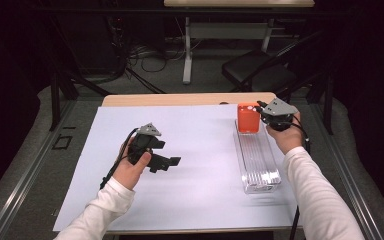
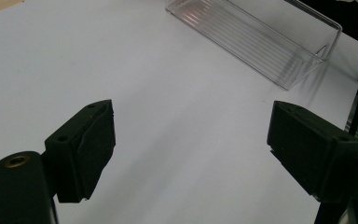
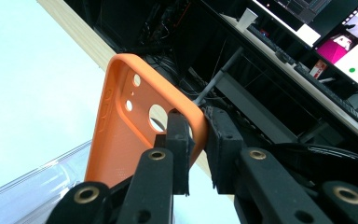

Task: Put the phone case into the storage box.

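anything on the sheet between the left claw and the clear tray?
Nothing: bare white sheet between the open left claw and the clear tray in the high view. The left gripper view shows the same.

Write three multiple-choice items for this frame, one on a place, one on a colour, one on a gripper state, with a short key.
1. Where does the clear tray lie?
A. on the white sheet, on the right gripper's side
B. on the floor
C. under the left gripper

2. What colour is the phone case?
A. blue
B. orange
C. green

3. How do the jaws of the left gripper stand?
A. shut on the case
B. shut on the tray
C. open, nothing between them

Key:
1 A, the high view shows the tray on the white sheet below the right gripper.
2 B, the case reads orange in the high view and the right gripper view.
3 C, the left gripper view shows bare sheet between its spread jaws.
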`<state>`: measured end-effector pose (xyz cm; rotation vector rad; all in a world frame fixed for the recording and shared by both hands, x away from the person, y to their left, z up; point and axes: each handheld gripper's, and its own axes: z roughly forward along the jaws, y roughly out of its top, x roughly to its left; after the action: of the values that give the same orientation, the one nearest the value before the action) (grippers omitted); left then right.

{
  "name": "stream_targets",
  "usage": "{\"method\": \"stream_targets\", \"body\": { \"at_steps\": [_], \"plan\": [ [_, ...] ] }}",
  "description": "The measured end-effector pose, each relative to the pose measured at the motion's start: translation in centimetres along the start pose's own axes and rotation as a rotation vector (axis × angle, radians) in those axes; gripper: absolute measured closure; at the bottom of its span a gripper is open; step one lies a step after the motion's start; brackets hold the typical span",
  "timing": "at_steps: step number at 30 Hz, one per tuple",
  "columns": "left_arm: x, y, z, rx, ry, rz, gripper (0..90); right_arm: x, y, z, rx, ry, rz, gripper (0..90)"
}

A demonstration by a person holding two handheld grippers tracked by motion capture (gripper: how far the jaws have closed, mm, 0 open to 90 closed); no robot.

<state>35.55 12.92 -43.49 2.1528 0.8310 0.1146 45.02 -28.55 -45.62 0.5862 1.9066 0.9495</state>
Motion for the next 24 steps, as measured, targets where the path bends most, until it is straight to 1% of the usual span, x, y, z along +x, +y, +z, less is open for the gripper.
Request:
{"method": "stream_targets", "body": {
  "at_steps": [6,7,10,12,20,24],
  "plan": [
    [0.2,-0.1,-0.2,0.012,-0.001,-0.002,15.7,0.4,-0.6,0.3,-0.003,-0.008,0.008,80.3],
    [0.2,-0.1,-0.1,0.008,0.003,-0.001,15.7,0.5,-0.7,0.4,-0.001,-0.011,0.008,80.3],
    [0.2,-0.1,-0.1,0.010,0.001,-0.001,15.7,0.8,-0.9,0.5,-0.001,-0.009,0.003,80.3],
    [0.2,-0.1,-0.1,0.012,0.006,0.000,15.7,0.9,-1.0,0.5,-0.002,-0.013,0.000,80.3],
    [0.2,-0.1,-0.1,0.017,0.007,0.003,15.7,1.3,-0.8,0.4,-0.018,-0.025,-0.016,80.3],
    [0.1,-0.1,-0.1,0.015,0.006,0.002,15.7,1.3,-0.8,0.4,-0.024,-0.018,-0.024,80.2]
  ]
}}
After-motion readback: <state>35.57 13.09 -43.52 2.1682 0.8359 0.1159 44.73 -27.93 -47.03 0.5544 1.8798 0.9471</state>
